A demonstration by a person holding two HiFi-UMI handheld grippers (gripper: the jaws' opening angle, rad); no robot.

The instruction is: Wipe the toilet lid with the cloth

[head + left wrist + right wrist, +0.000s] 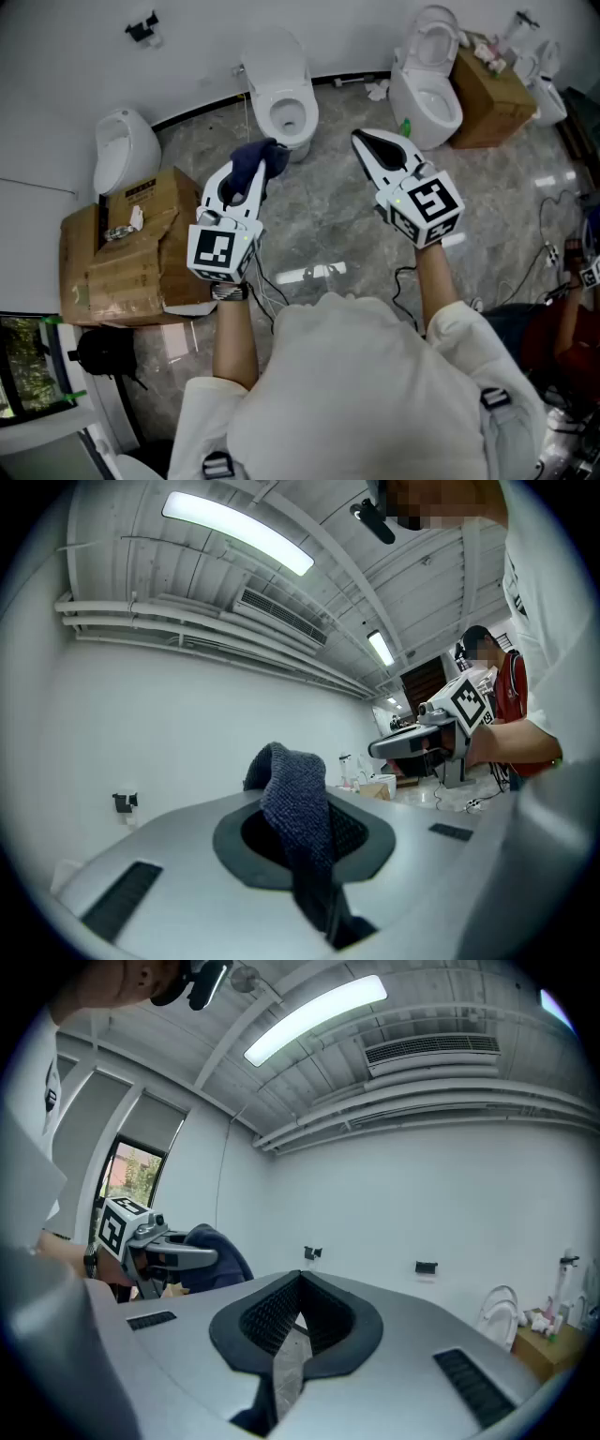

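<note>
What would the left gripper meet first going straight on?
Probably the white wall. The left gripper, shut on the cloth, points level, and its own view shows bare wall ahead; the toilet seems to lie below that line.

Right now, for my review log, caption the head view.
Left gripper holds a dark cloth; right gripper shut and empty, toilet ahead.
</note>
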